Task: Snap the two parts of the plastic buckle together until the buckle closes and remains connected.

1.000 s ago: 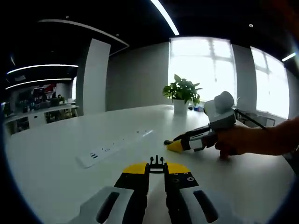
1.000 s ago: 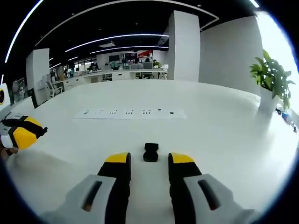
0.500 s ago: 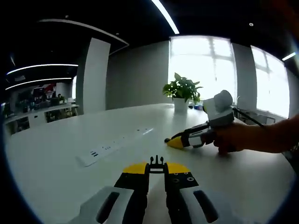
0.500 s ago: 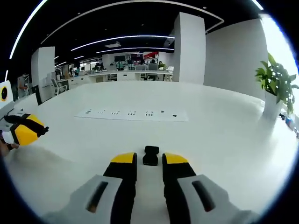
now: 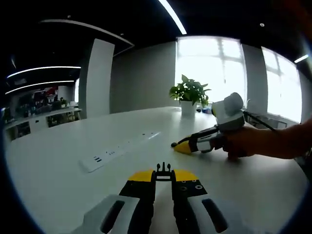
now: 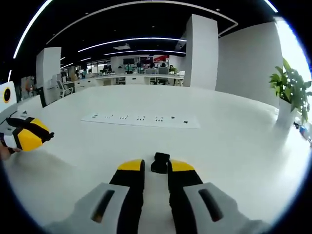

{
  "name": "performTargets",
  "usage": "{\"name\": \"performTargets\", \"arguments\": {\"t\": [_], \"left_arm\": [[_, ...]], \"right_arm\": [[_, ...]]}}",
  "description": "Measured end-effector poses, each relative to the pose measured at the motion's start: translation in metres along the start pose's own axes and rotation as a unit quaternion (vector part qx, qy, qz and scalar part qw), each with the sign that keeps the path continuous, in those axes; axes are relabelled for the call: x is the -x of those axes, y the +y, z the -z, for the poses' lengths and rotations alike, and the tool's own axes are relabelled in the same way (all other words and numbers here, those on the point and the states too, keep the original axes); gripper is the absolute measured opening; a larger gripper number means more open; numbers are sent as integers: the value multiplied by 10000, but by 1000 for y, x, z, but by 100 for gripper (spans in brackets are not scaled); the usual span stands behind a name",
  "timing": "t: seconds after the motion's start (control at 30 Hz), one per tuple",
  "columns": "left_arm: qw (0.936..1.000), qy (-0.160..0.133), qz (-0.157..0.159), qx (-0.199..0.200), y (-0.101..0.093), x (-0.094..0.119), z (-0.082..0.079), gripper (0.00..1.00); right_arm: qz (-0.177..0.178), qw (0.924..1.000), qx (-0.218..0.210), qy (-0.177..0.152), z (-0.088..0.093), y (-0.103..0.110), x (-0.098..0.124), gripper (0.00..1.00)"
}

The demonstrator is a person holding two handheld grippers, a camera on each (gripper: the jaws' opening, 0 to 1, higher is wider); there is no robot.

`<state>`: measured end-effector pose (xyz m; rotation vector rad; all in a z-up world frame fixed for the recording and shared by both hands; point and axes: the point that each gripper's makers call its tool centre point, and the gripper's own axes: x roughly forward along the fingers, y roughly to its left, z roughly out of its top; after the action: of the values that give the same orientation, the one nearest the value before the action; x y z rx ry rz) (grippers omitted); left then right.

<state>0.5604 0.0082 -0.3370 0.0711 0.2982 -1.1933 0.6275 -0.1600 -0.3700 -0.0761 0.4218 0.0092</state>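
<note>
The left tool [image 5: 164,176], with yellow tips on black jaws, is closed on a small black plastic buckle part with prongs [image 5: 164,169]; the prongs stick out forward between the yellow tips, just above the white desk [image 5: 58,190]. The right tool [image 6: 156,165], of the same kind, has its jaws closed on the other black plastic buckle part, a short socket piece [image 6: 159,163], which shows between and just ahead of its tips. It seems to be gripped and not only touched, but the contact at the sides is small in the picture.

In the left gripper view the right tool comes in from the right, held by a person's hand [image 5: 248,145], low over the desk and well apart from the left tool. In the right gripper view the left tool shows at the left edge, also well apart.

On the desk there is a long white power strip [image 6: 141,119], and a green plant in a white pot [image 5: 189,100] stands farther back near the bright window.

As a judgement: each part is now in its own tool, so the picking step looks finished. What is left is the main work: to bring the two tools together, align the prongs with the socket opening, and push until the buckle clicks and stays connected. The two parts are not yet near each other.
</note>
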Motion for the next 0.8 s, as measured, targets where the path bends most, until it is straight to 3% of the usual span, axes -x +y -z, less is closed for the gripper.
{"name": "performTargets", "arguments": {"t": [0.43,0.57,0.67,0.8], "left_arm": [[10000,40,27,6,6,-3,3,11],[10000,63,41,-10,5,-4,3,11],[10000,73,41,-14,6,-5,4,11],[10000,69,26,-2,9,-5,4,11]], "right_arm": [[38,10000,3,0,-2,-4,-3,13],[110,9999,-82,21,-3,-4,-4,21],[161,9999,4,27,-2,-2,-1,12],[192,9998,-40,24,1,-5,1,12]]}}
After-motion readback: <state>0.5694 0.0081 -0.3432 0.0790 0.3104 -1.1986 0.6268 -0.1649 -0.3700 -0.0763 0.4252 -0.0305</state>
